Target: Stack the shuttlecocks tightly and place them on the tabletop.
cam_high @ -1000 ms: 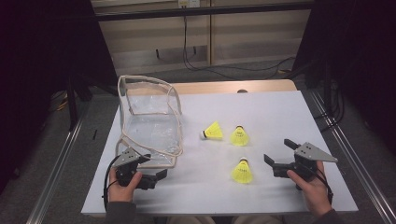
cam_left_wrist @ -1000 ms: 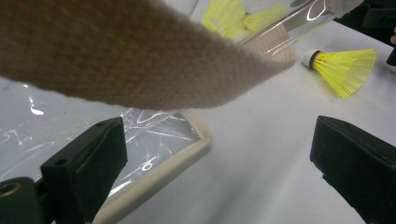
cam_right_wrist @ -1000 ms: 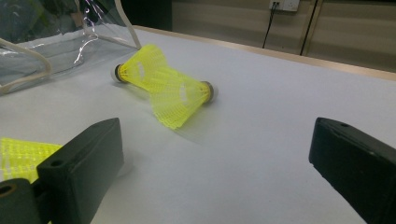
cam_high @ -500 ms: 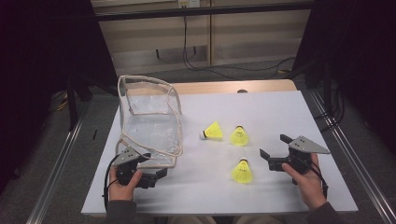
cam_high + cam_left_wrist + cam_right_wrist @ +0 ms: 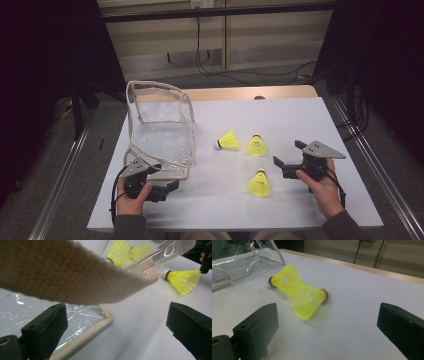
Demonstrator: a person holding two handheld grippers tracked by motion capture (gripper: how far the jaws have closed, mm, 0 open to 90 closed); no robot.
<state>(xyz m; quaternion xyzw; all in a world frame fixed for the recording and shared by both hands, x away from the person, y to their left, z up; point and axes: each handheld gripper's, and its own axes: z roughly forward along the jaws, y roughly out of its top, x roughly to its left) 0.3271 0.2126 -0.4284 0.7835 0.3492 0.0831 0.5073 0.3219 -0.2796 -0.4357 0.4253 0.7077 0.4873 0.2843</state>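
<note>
Right gripper (image 5: 286, 167) open, near shuttlecock (image 5: 259, 183). Light, springy skirt crushes easily; grip cork base. Left gripper (image 5: 167, 187) open by bag (image 5: 161, 131).

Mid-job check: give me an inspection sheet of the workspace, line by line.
Surface: white board on a wooden table, flat.
Job's things: three yellow shuttlecocks loose on the board; clear bag with beige trim at the left, open.
Clutter: nothing seen.
Grippers: left gripper open, by the bag's near edge; right gripper open, beside the nearest shuttlecock, not touching.
Cables: black cable trails from the left gripper; wall cables behind.
Surroundings: dark, metal rails either side.
</note>
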